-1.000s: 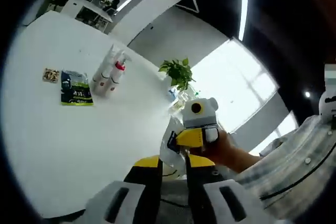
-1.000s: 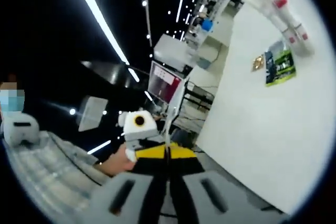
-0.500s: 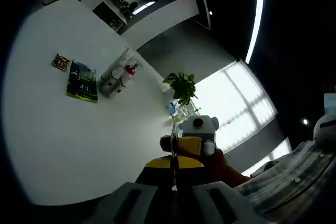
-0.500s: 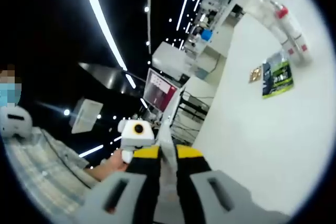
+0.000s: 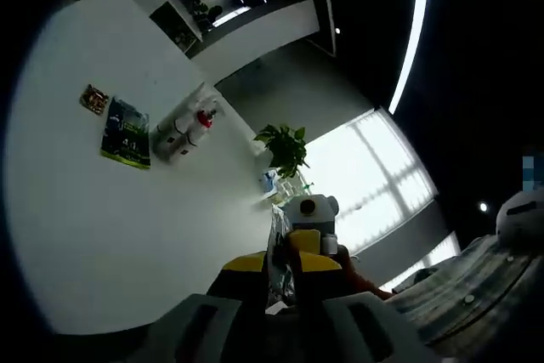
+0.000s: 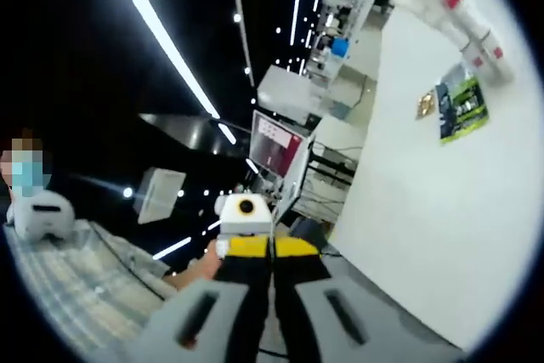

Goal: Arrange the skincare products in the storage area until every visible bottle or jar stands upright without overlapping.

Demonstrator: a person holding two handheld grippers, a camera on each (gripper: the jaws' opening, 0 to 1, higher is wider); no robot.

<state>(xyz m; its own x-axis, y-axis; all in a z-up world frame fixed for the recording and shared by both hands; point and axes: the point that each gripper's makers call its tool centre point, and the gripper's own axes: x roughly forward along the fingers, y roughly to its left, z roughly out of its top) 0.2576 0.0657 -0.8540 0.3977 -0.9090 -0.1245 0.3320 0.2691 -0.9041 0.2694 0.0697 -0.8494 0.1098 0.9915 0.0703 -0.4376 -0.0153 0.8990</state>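
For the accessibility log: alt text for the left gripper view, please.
Both grippers meet low in the frame, the left gripper closed on a thin crinkled wrapper, above the near edge of a white table. Far across it lie two spray bottles on their sides, beside a green packet.

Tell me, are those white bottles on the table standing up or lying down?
Lying down. The white bottles rest lengthwise on the white table, side by side next to the green packet.

White table [image 6: 425, 210], two bottles [image 6: 463, 19] beside green packet [image 6: 461, 110], tongs [image 6: 272, 263] closed on thin clear sheet [image 6: 274, 227]
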